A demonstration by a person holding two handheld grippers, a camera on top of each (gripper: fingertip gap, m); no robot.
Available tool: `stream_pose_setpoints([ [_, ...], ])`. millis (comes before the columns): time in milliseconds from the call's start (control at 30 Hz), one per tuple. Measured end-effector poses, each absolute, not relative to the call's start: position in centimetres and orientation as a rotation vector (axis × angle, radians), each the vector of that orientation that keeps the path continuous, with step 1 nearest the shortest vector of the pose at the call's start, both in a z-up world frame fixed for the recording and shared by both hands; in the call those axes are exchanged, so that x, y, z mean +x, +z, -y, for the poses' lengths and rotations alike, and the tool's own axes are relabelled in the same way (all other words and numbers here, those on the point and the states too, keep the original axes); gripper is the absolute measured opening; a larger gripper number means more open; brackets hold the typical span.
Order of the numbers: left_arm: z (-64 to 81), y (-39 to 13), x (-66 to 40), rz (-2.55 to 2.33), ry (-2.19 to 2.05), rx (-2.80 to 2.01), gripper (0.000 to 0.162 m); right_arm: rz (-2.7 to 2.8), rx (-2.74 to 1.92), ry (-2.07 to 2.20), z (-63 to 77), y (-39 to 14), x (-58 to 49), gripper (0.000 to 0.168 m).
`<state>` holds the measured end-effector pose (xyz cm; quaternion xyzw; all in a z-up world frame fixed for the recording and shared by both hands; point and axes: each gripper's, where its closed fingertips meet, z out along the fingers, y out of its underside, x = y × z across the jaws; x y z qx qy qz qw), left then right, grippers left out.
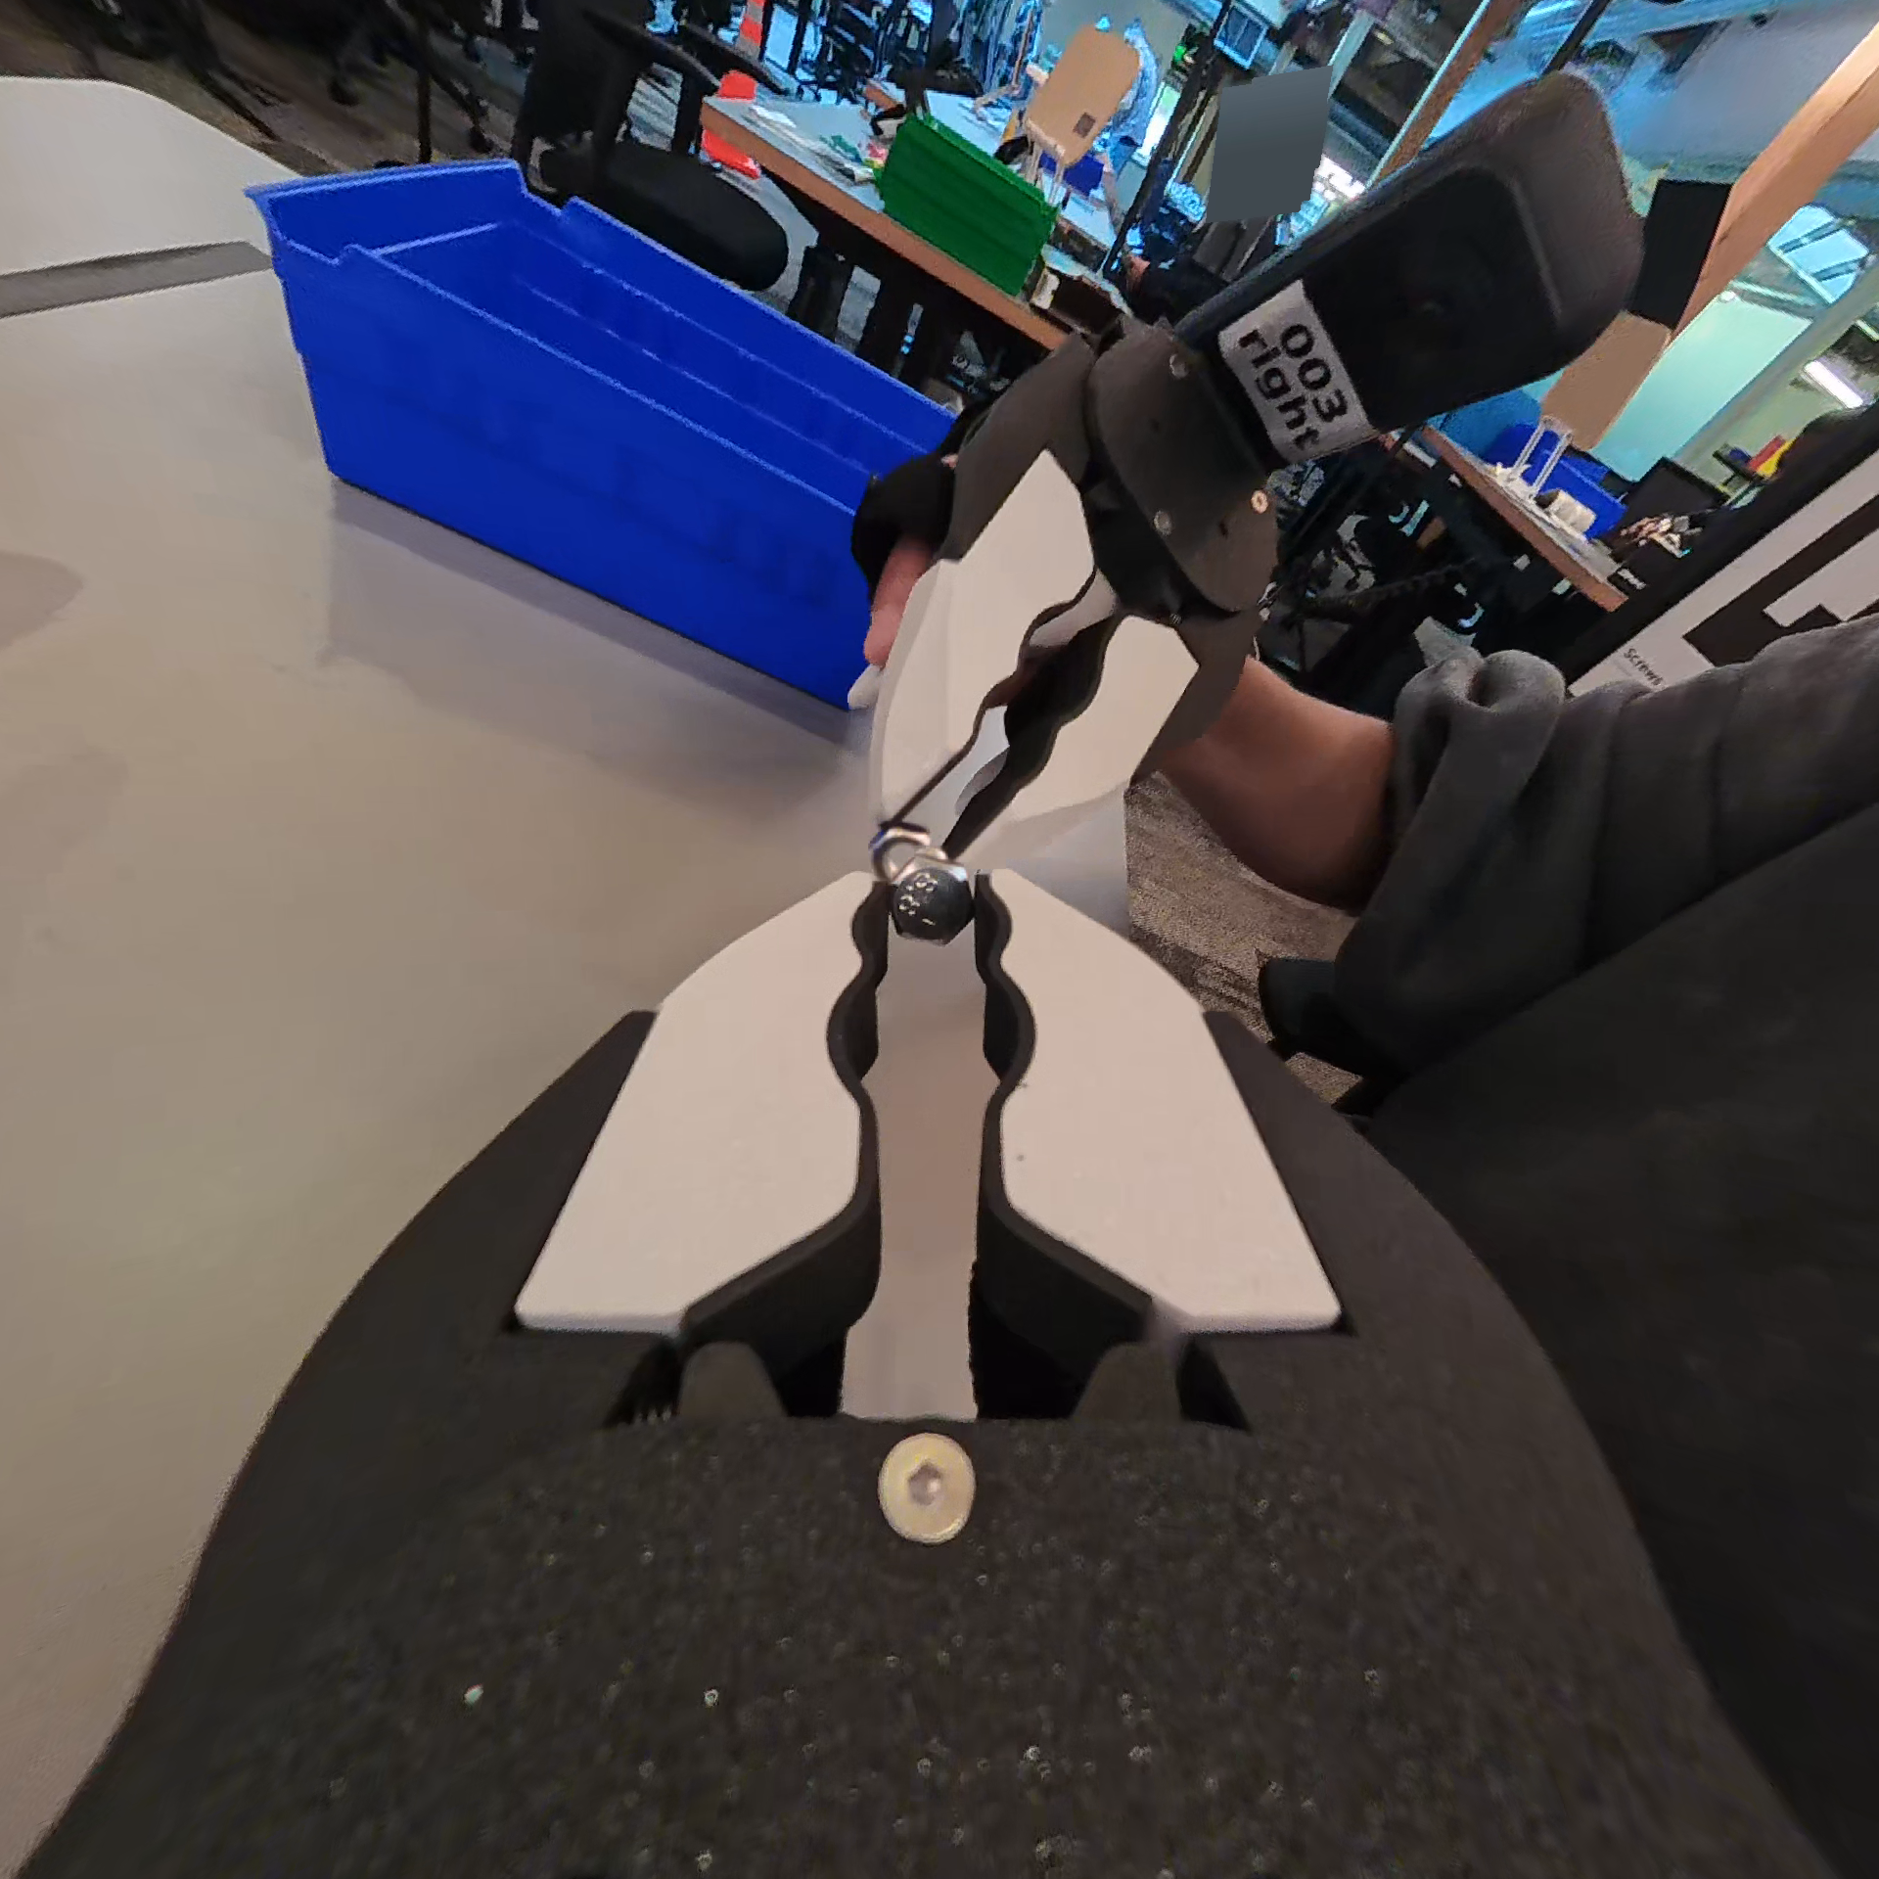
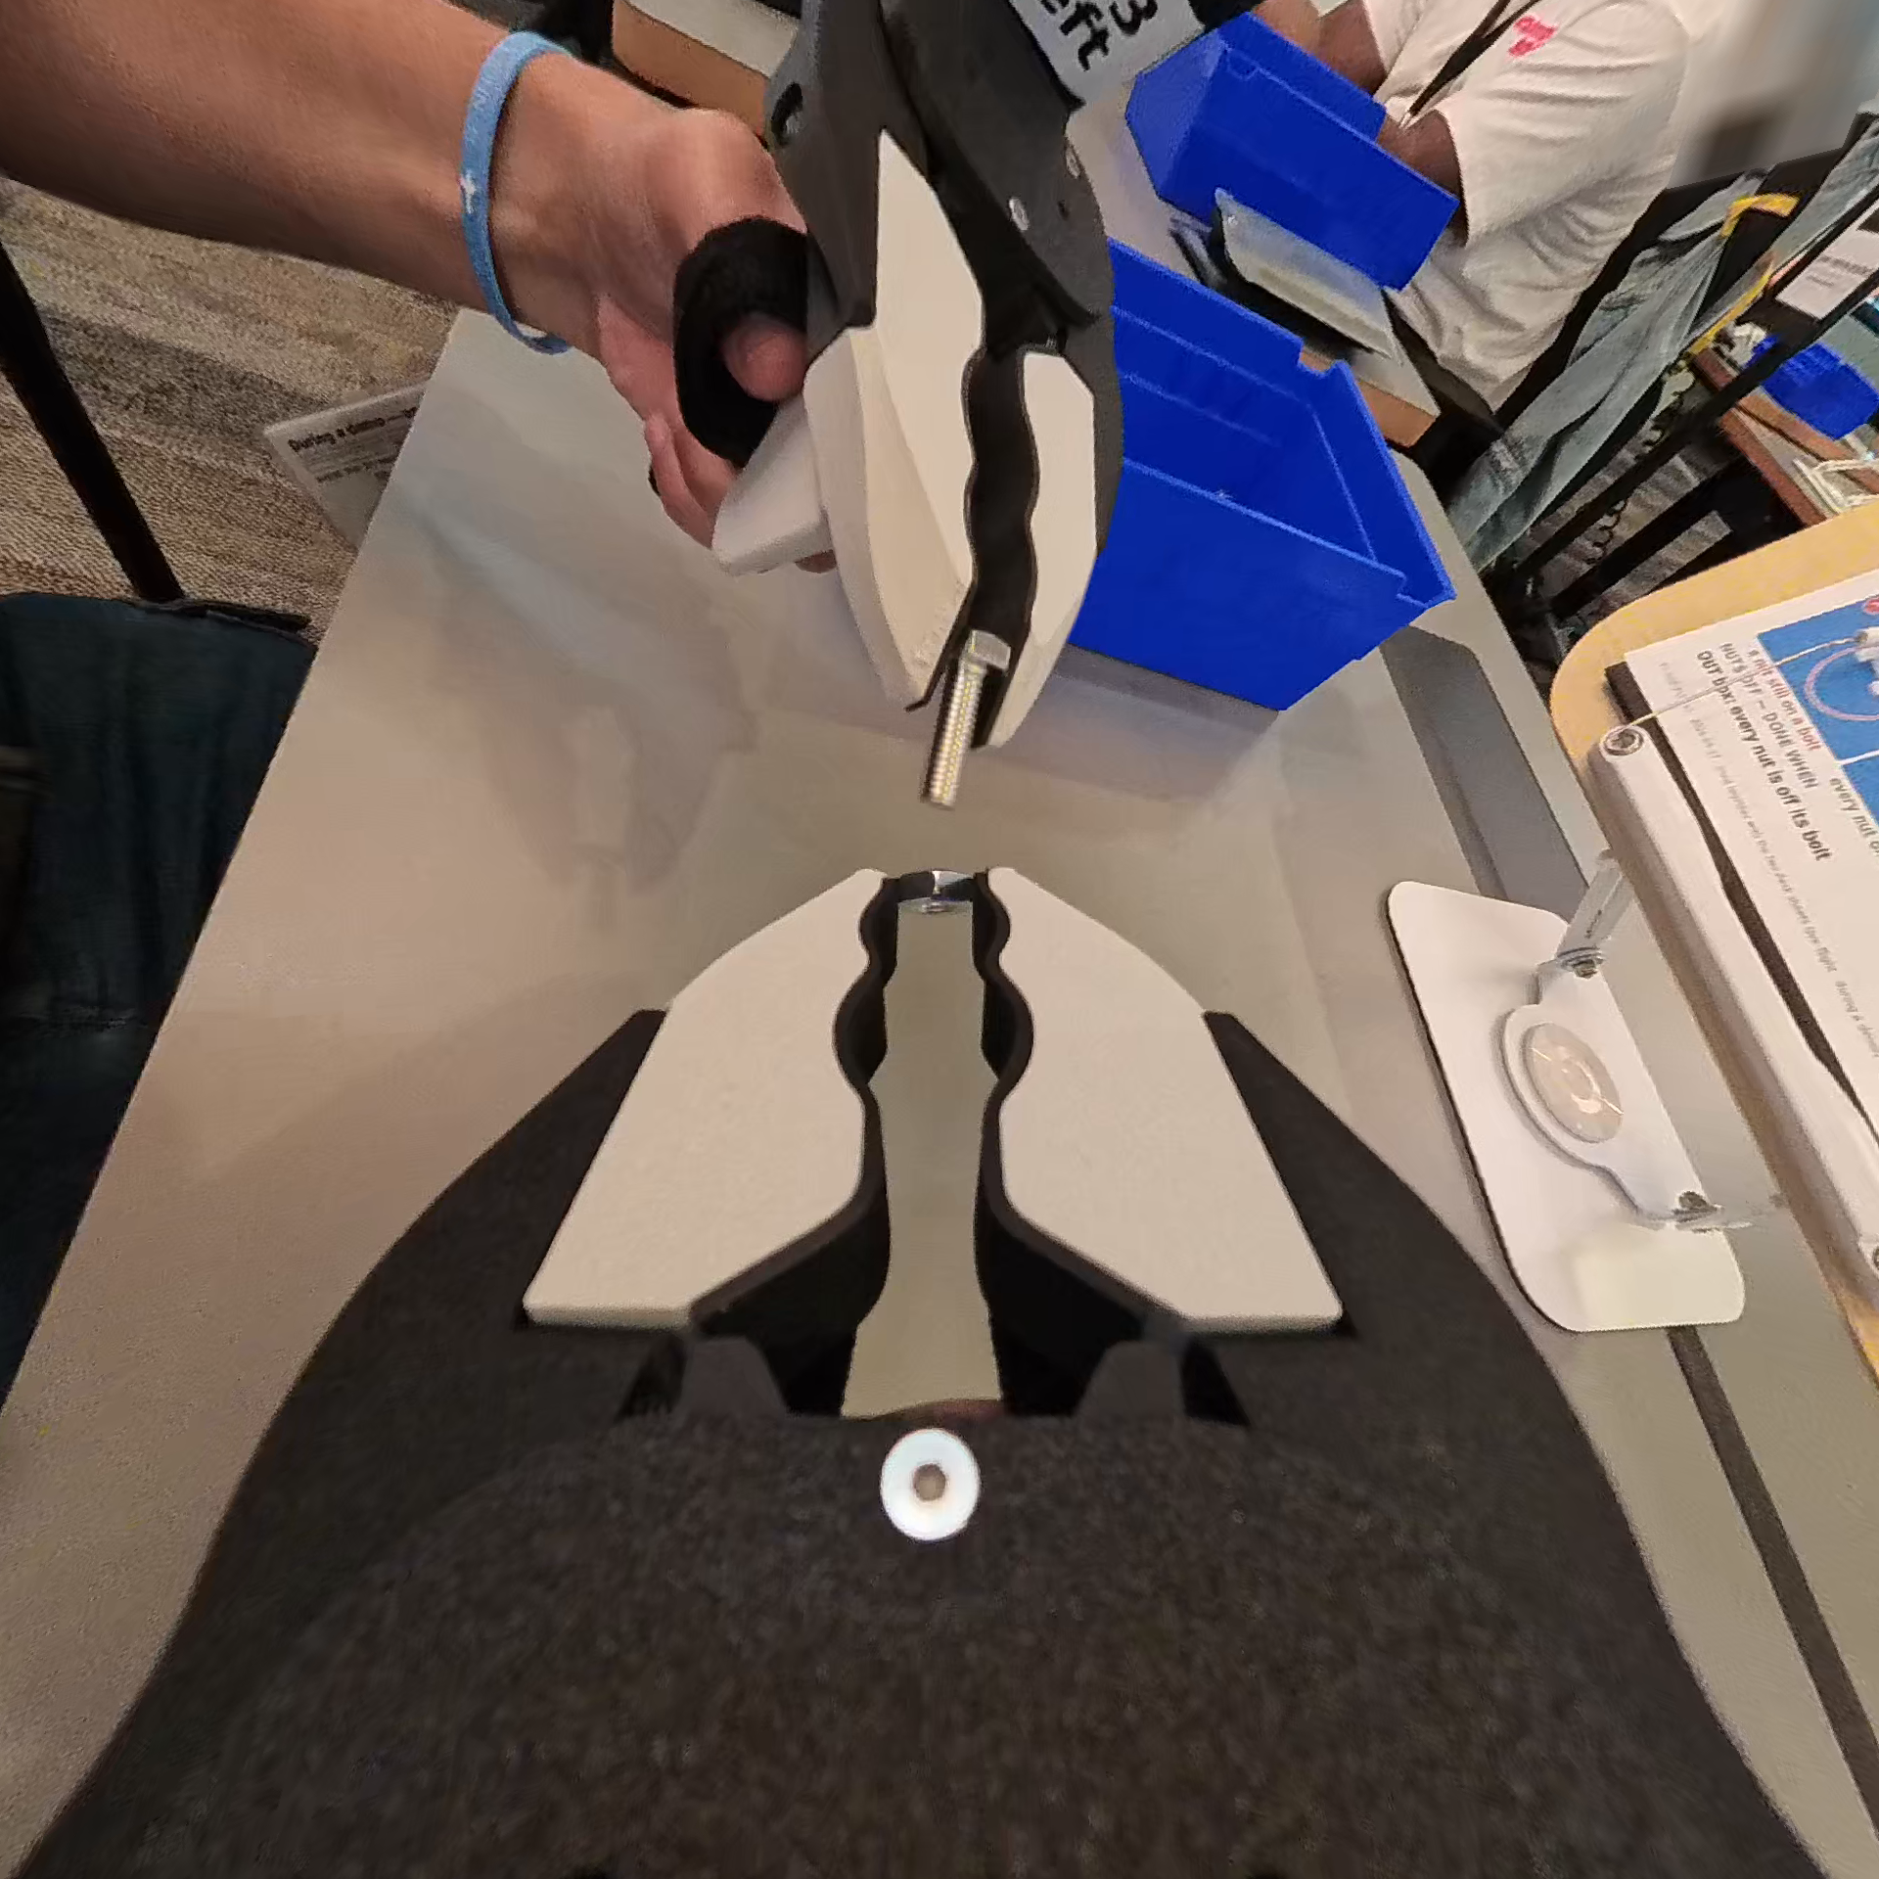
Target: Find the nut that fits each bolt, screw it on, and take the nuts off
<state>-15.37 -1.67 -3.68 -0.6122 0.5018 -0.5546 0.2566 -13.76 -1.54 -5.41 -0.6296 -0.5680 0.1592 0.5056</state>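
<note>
The left tool (image 1: 927,895) is clamped on the hexagonal head of a silver threaded steel bolt (image 2: 958,717), shank pointing out and down over the grey counter (image 2: 569,651). The right tool (image 2: 933,887) is pinched narrow on a small silver steel nut (image 2: 935,903) at its tips, just short of the shank end. My judgement: align nut bore with shank axis before turning — cross-threading is the risk. Both tools are hand-held, angled toward each other; a blue plastic bin (image 1: 569,407) sits behind.
</note>
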Motion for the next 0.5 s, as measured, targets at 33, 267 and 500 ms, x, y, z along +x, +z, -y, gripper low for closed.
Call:
stream_pose_setpoints([
  [33,1.8,-3.6,-15.2,-1.360,-1.507,-1.660,0.016,1.366,-1.508,0.385,1.6,-5.2,-13.8,0.014],
  [267,2.5,-2.8,-14.9,-1.323,-1.597,-1.609,0.016,1.282,-1.460,0.500,2.4,-3.7,-14.2,0.014],
  [500,2.9,-2.6,-15.1,-1.267,-1.689,-1.557,0.016,1.133,-1.420,0.706,3.0,-2.8,-14.4,0.014],
])
